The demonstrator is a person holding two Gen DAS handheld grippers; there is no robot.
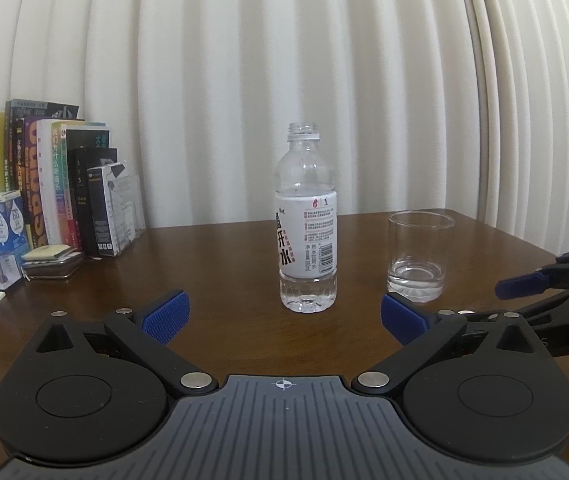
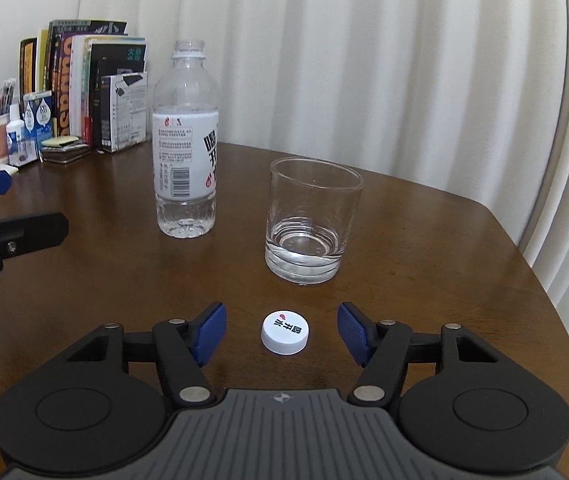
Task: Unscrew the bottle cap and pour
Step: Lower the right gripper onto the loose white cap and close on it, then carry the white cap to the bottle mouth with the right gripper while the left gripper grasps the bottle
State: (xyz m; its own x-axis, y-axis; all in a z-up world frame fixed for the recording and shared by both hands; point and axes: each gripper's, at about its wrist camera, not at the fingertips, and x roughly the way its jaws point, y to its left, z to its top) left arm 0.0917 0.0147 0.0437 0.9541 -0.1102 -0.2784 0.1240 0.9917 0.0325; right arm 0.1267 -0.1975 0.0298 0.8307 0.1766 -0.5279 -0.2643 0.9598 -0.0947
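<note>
Bottle (image 1: 307, 220) stands upright, uncapped mouth up; left gripper (image 1: 284, 316) and right gripper (image 2: 282, 334) gape empty.

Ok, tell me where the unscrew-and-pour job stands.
Done: the cap is off, lying on the table; the bottle stands open. The glass holds a little water. Both the left gripper and right gripper are open, holding nothing.

The bottle (image 1: 307, 222) carried a white label with large black characters 开水 and a barcode beside them (the fine print was too small to read). The cap (image 2: 286, 332) — lying top up near the tabletop's front edge — bore 喝开水. Book (image 1: 80, 200) spines at the back left corner were illegible.
</note>
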